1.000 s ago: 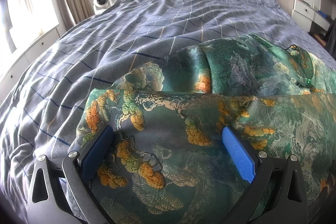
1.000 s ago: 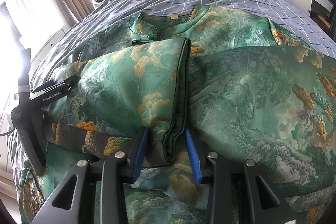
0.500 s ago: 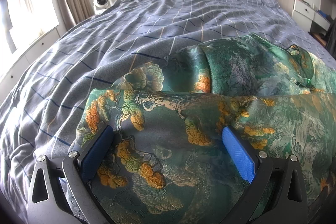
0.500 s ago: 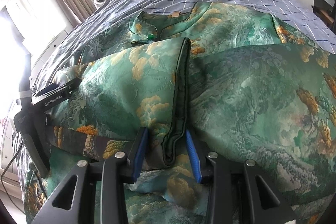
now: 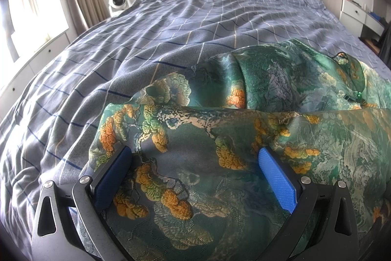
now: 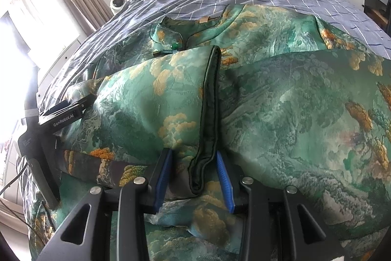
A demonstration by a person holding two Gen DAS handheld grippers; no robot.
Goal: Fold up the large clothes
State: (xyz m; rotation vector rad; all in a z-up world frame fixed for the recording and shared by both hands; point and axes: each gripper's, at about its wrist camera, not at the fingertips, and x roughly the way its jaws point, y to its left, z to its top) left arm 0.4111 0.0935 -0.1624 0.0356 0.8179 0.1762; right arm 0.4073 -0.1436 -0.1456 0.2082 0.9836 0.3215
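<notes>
Green brocade dress [image 6: 281, 99], spread on the bed [image 5: 185, 23] with its hem folded up, is pinched at the dark-piped edge [image 6: 207, 119] by the right tool [image 6: 193, 177], while the left tool [image 5: 193, 177] is held spread; slippery layers could be dragged askew.

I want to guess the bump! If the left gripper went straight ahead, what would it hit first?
Probably the green dress. The left gripper has its jaws spread wide over that cloth, and a raised fold lies just ahead, before the blue bedspread.
</notes>
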